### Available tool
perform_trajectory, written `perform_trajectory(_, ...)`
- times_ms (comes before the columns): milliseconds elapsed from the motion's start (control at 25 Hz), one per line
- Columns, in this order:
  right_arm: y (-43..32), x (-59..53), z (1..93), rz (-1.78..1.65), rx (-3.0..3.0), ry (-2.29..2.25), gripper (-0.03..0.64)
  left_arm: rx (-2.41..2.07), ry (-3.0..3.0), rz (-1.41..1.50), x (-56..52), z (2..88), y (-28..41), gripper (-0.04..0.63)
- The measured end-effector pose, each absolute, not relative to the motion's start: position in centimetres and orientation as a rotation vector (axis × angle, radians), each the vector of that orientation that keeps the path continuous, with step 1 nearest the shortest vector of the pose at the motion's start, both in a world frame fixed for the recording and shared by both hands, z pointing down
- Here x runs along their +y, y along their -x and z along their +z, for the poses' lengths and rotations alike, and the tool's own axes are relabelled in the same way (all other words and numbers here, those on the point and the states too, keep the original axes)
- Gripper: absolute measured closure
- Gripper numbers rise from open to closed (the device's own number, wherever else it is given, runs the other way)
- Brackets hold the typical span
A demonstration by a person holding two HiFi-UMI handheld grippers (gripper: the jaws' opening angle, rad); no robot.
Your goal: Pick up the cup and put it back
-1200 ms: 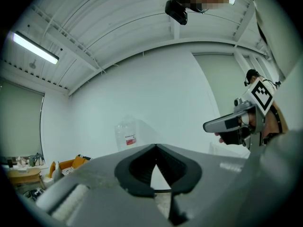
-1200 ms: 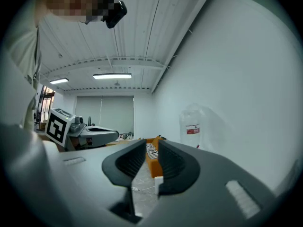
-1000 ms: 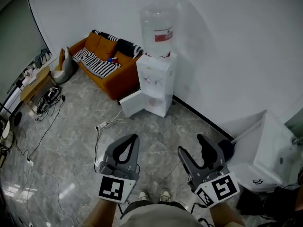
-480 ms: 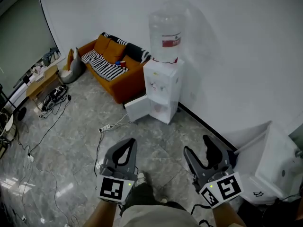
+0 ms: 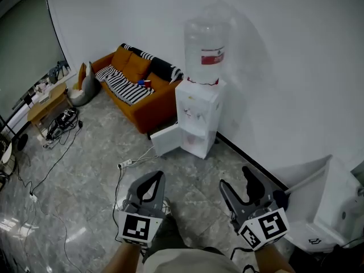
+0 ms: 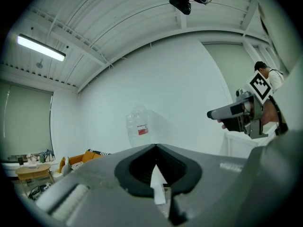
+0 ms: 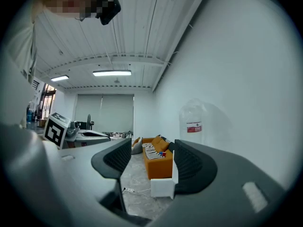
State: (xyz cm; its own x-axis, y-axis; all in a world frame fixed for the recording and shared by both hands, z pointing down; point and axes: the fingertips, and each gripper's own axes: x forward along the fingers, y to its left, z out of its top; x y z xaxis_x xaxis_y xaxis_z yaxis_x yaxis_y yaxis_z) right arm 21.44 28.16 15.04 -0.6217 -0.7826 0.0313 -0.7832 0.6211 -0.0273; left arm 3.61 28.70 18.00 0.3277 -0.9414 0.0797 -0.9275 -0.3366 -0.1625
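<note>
Most risk is judged to lie on the floor. The way to the sofa is crossed by cables and a power strip, and a foot could be caught there while the eyes are kept on the grippers. The water dispenser stands just beside the sofa's end, and its lower door seems to be open, so it could be struck by an arm swung wide. The cup, taken to be the small red thing on the sofa seat, is well apart from both grippers. It rests on soft cloth and could be tipped if it is touched by one finger only.

Wide room is offered ahead and to the left. The right side is closed by the wall and a white box.

The left gripper has its fingers pressed together on nothing. The fingers of the right gripper are opening, and nothing is seen between them.
</note>
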Motion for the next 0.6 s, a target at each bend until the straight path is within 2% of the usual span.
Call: perform_trajectory(600,-9.7,8.2,19.5,0.239,-2.702,-1.43,0.314,1.718,2.589,-0.32,8.5,21.0,8.8,0.594)
